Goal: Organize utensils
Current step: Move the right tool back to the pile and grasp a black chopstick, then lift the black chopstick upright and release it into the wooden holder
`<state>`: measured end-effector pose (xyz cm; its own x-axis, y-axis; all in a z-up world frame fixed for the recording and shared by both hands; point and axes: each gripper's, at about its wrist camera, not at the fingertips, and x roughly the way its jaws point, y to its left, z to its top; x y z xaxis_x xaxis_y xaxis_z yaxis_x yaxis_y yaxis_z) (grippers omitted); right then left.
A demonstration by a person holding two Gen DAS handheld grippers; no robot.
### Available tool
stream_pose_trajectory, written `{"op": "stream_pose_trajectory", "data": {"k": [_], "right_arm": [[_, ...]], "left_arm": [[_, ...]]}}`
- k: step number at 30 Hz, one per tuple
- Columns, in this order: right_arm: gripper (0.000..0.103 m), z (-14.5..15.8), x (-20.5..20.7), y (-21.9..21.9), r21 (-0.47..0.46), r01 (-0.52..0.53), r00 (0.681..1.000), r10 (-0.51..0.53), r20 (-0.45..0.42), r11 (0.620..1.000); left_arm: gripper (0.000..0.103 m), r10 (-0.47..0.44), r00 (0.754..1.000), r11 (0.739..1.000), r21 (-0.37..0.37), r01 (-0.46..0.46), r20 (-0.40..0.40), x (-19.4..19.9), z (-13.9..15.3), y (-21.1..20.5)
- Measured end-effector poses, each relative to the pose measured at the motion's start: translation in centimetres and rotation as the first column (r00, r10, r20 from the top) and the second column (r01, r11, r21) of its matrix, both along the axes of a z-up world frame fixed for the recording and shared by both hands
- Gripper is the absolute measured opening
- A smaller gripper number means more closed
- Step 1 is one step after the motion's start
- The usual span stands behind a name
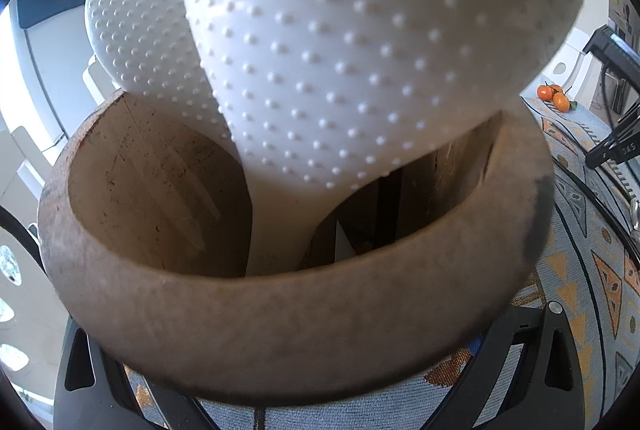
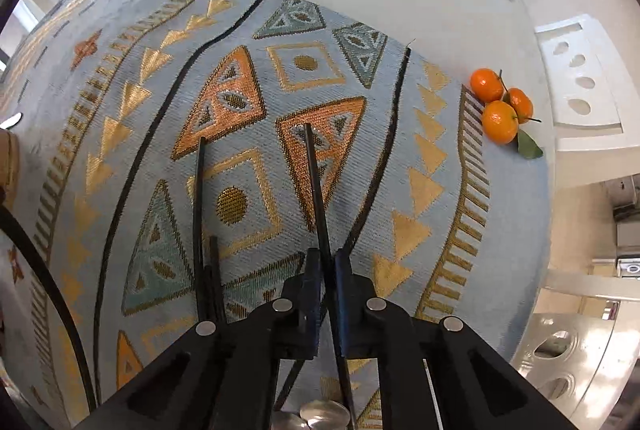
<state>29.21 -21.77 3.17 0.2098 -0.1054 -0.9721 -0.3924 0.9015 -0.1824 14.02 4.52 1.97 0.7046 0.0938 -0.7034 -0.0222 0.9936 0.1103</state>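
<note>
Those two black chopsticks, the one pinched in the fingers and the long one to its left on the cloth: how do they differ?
The pinched chopstick is clamped between the right gripper's fingers; the left chopstick lies free on the patterned cloth. The pinched chopstick slants, tip toward the upper left; the left chopstick runs almost straight up the picture. Both are thin, black and plain.

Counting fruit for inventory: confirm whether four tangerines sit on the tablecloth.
No, only three tangerines cluster at the tablecloth's edge.
</note>
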Motion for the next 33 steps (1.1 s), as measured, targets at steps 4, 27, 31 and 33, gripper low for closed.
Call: {"op": "stream_pose_trajectory", "data": {"k": [4, 27, 31, 33], "right_arm": [[0.006, 1.9, -1.2, -0.9, 0.02, 0.023, 0.998, -0.025, 0.061, 1.0], [0.005, 22.2, -14.6, 3.4, 0.358, 0.005, 0.77, -0.232, 0.594, 0.934], [0.005, 26.9, -14.4, 7.2, 0.437, -0.139, 0.724, -0.21, 0.657, 0.889], [0.005, 28.8, -14.6, 9.3, 0.456, -0.21, 0.698, -0.194, 0.689, 0.865]], "left_arm": [[0.101, 0.0, 1.0, 1.0, 0.001, 0.0, 0.0, 0.2, -0.2, -0.3], [0.1, -0.001, 1.0, 1.0, 0.007, 0.001, 0.003, 0.2, -0.5, -0.7], [0.1, 0.002, 1.0, 1.0, 0.021, -0.002, 0.01, 0.0, -0.6, -1.0], [0.1, 0.002, 1.0, 1.0, 0.021, -0.003, 0.011, 0.0, -0.6, -1.1]]}}
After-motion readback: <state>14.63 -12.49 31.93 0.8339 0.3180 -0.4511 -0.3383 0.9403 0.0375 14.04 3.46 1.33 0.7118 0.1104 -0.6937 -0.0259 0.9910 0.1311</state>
